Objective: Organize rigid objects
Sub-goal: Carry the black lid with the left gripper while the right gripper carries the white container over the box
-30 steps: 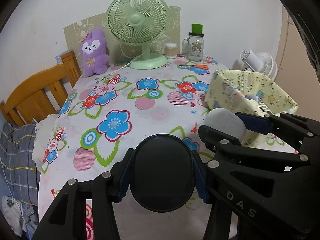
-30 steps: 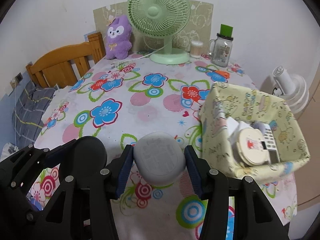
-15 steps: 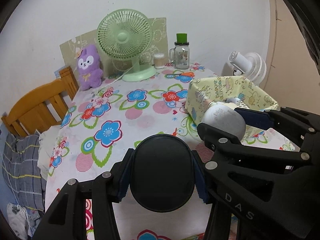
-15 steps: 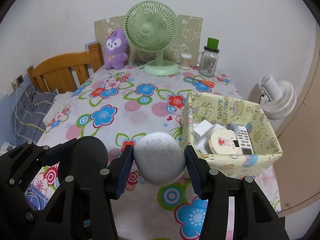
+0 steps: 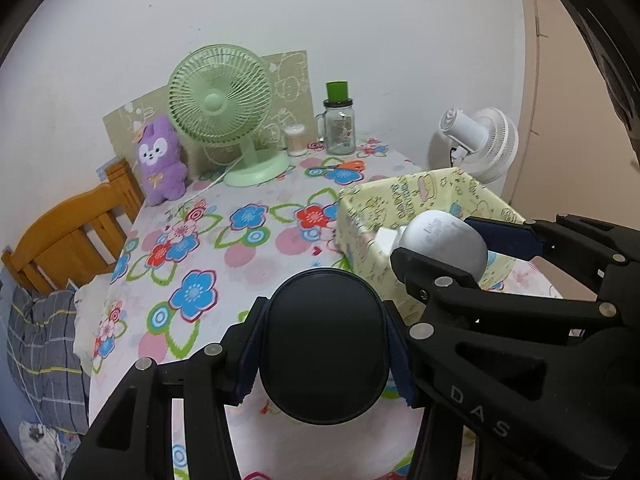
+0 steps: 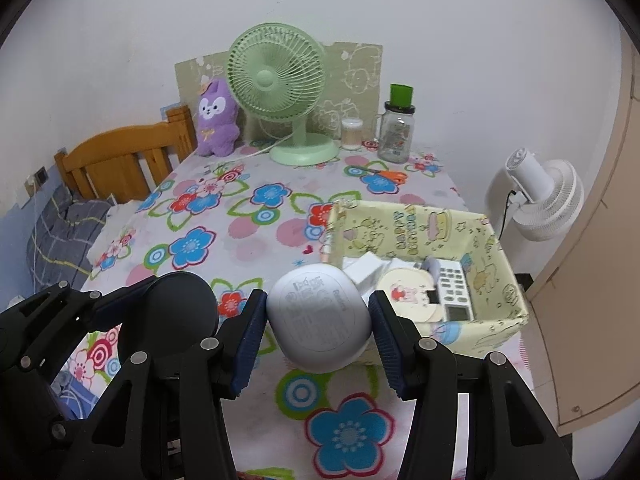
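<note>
A black oval case (image 5: pixel 324 346) sits clamped between the left gripper (image 5: pixel 325 350)'s blue pads, above the flowered tablecloth (image 5: pixel 208 264). Just to its right, the right gripper (image 6: pixel 318 320) is clamped on a pale grey oval case (image 6: pixel 318 316). Ahead and right of that stands the yellow fabric basket (image 6: pixel 416 226), holding a remote (image 6: pixel 454 290) and a round tin (image 6: pixel 404 290).

The left gripper (image 5: pixel 324 354) holds a black oval case (image 5: pixel 324 344) between its jaws, above the near edge of the flowered counter (image 5: pixel 240 248). To its right the right gripper (image 5: pixel 472 244) clamps a white oval case (image 5: pixel 444 240) in front of a yellow fabric bin (image 5: pixel 424 196). At the far edge stand a green fan (image 5: pixel 222 100), a purple plush (image 5: pixel 160 160) and a jar (image 5: pixel 340 128). A white fan (image 5: pixel 480 140) stands beyond the bin.
</note>
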### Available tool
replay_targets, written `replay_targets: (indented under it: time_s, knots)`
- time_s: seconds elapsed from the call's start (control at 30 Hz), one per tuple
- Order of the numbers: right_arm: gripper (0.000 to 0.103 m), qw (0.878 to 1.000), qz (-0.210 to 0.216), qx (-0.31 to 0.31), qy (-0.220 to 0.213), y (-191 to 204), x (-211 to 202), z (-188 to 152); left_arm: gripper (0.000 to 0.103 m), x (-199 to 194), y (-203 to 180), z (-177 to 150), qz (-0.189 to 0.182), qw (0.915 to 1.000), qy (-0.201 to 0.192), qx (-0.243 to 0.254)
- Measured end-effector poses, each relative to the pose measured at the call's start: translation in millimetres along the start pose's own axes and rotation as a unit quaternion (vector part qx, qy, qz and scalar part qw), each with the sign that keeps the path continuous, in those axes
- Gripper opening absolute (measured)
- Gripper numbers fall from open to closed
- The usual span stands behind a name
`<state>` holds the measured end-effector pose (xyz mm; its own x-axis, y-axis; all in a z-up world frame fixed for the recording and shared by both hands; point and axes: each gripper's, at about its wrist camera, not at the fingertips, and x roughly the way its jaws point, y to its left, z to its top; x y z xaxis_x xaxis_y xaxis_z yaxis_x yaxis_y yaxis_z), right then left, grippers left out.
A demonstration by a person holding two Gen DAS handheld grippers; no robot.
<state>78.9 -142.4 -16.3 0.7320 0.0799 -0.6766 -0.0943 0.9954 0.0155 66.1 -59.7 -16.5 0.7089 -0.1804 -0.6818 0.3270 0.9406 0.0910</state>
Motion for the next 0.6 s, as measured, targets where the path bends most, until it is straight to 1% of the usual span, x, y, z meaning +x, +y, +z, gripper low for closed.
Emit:
replay_targets:
  time_s: [0.33, 0.6]
  knots:
    - [0.055, 0.999, -0.027, 0.021, -0.006, -40, -2, 13, 0.056, 14, -29, 28, -0.030, 0.9993, -0.006, 0.024]
    - [0.055, 0.998, -0.042, 0.042, 0.000, -74, 9, 22, 0.056, 39, -54, 49, -0.048, 0.9979, -0.003, 0.044]
